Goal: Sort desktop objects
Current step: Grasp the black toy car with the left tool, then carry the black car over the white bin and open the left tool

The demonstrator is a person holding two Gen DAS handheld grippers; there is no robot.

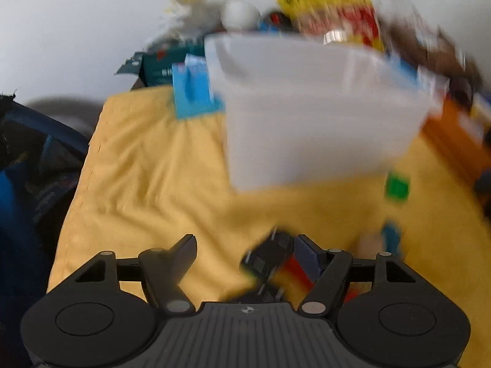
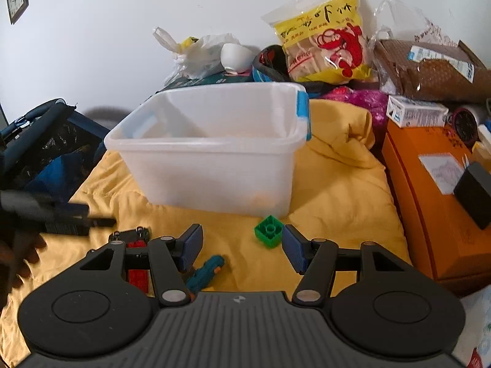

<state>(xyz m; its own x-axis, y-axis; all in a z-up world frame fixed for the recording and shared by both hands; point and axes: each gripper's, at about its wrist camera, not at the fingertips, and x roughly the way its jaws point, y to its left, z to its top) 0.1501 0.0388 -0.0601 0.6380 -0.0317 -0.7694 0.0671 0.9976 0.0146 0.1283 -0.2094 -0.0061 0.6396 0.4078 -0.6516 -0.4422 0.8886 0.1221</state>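
Observation:
A translucent white plastic bin [image 2: 211, 150] with blue latches stands on a yellow cloth [image 2: 337, 190]; it is blurred in the left wrist view [image 1: 313, 113]. My left gripper [image 1: 247, 245] is open; a red and black toy car [image 1: 273, 260] lies between its fingers, near the right one. The car [image 2: 132, 236] and my left gripper [image 2: 76, 217] show at the left of the right wrist view. My right gripper [image 2: 242, 243] is open and empty. A green block [image 2: 268, 231] sits just beyond it, and a teal toy [image 2: 204, 271] lies by its left finger.
Behind the bin are a yellow snack bag [image 2: 325, 36], a white plastic bag [image 2: 196, 55] and a brown parcel [image 2: 429, 67]. An orange box [image 2: 435, 196] with small items stands on the right. A dark blue bag [image 2: 46, 141] is on the left.

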